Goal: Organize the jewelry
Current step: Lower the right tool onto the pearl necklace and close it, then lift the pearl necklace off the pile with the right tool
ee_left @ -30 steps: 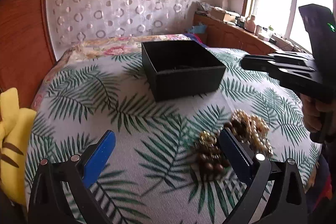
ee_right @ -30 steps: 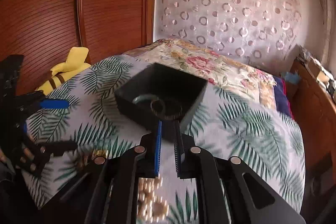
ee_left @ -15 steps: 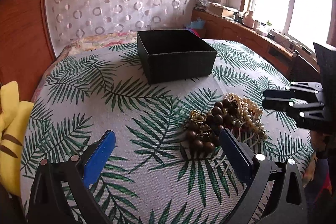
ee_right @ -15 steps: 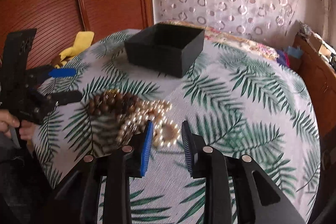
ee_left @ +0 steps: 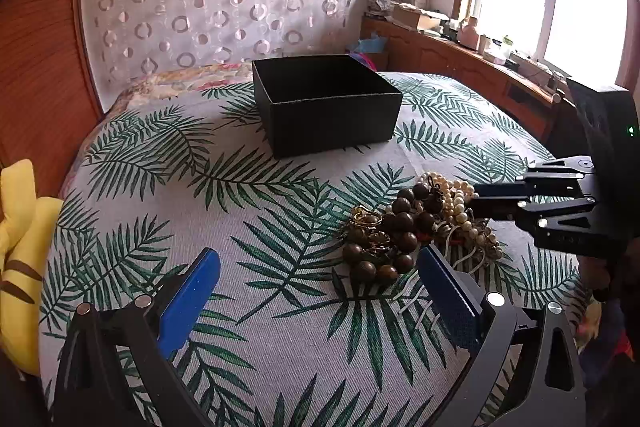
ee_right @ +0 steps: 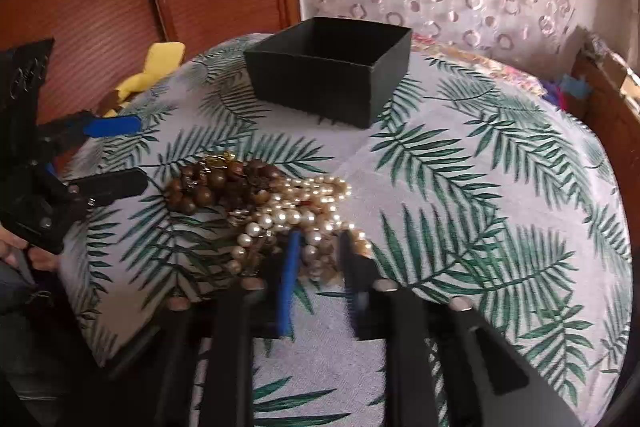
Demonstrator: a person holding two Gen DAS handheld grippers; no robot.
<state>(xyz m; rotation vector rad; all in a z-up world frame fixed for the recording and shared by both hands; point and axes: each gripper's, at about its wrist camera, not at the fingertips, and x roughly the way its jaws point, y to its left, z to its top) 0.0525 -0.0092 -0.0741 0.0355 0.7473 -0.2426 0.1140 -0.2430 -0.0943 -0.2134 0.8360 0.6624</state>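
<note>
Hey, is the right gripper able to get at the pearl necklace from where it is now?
Probably yes. The right gripper has its jaws open around part of the pearl necklace at the near edge of the pile. Nothing blocks it, though the pearls are tangled with the brown wooden beads.

Colours in front of you

Your box [ee_left: 326, 103] is black; the cloth [ee_left: 248, 211] is pale grey with green palm fronds. The beads [ee_right: 208, 183] are brown, the pearls [ee_right: 288, 211] cream, your jaws' pads [ee_left: 188, 301] blue.
</note>
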